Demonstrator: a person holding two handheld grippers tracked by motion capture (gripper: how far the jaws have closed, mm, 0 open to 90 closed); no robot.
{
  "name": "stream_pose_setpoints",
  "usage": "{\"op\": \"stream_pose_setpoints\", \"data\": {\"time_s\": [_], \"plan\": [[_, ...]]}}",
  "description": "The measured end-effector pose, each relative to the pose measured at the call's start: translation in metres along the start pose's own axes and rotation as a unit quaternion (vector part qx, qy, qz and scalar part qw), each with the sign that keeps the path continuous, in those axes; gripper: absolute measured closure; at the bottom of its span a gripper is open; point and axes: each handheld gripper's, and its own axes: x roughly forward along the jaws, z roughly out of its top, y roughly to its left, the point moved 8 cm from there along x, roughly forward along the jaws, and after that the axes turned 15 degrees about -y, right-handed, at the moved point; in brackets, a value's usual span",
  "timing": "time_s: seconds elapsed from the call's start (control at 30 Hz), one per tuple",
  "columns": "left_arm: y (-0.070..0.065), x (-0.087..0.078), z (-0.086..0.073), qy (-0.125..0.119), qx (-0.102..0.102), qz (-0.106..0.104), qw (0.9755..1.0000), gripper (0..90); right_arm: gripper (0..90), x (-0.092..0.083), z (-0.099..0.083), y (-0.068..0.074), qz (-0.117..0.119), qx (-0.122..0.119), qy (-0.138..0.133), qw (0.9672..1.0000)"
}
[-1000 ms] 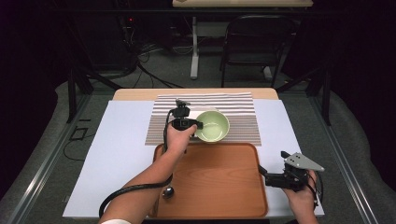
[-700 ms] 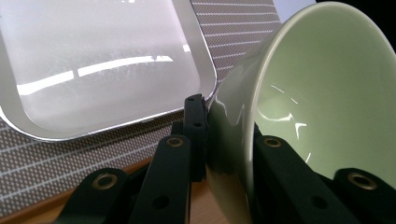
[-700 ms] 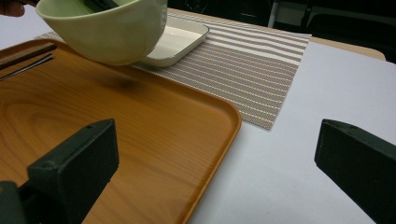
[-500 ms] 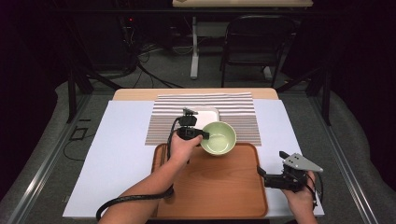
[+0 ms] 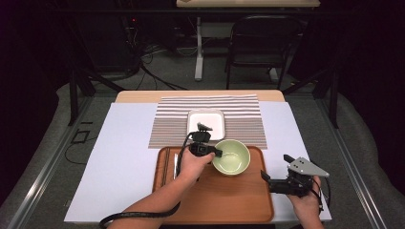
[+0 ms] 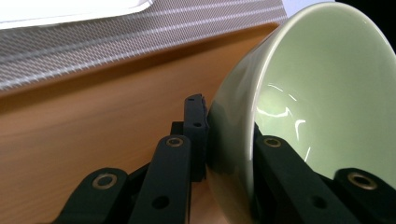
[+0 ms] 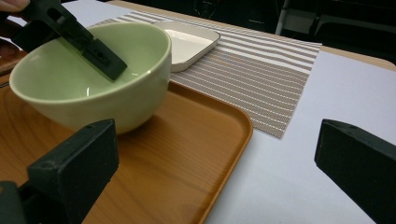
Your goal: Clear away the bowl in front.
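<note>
High view first: my left fingers (image 5: 216,152) are pinching the near-left rim of the green bowl (image 5: 233,156), one finger lying inside the bowl and the other pressing against its outer wall. I am holding the bowl over the far right part of the wooden tray (image 5: 215,200), close to the tray's far edge. My left gripper view is showing the bowl (image 6: 303,107) tilted, its wall clamped between my two black fingers (image 6: 196,126), with the tray's wood (image 6: 84,126) lying beneath and the striped mat (image 6: 140,42) running beyond the tray's far edge.

My right fingers (image 5: 276,172) are standing spread wide with nothing between them, hovering at the tray's right edge, near its front right corner, well apart from the bowl. In my right gripper view the bowl (image 7: 93,84) is sitting low over the tray (image 7: 187,154), and I cannot tell whether its base is touching the wood.

A white square dish (image 5: 206,121) is resting on the striped mat (image 5: 239,114) just beyond the tray's far edge, toward the far side of the surface (image 5: 124,157), which a white sheet is covering. A pair of chopsticks (image 5: 165,167) is lying along the tray's left edge.
</note>
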Motion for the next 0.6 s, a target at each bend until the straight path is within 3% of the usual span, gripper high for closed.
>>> {"op": "stream_pose_setpoints", "data": {"time_s": [0.6], "plan": [[-0.032,0.026,-0.026,0.032,-0.001,-0.029,0.9991,81.2,0.0,0.001,0.0,0.005,0.01,-0.003,0.001,0.9999]]}}
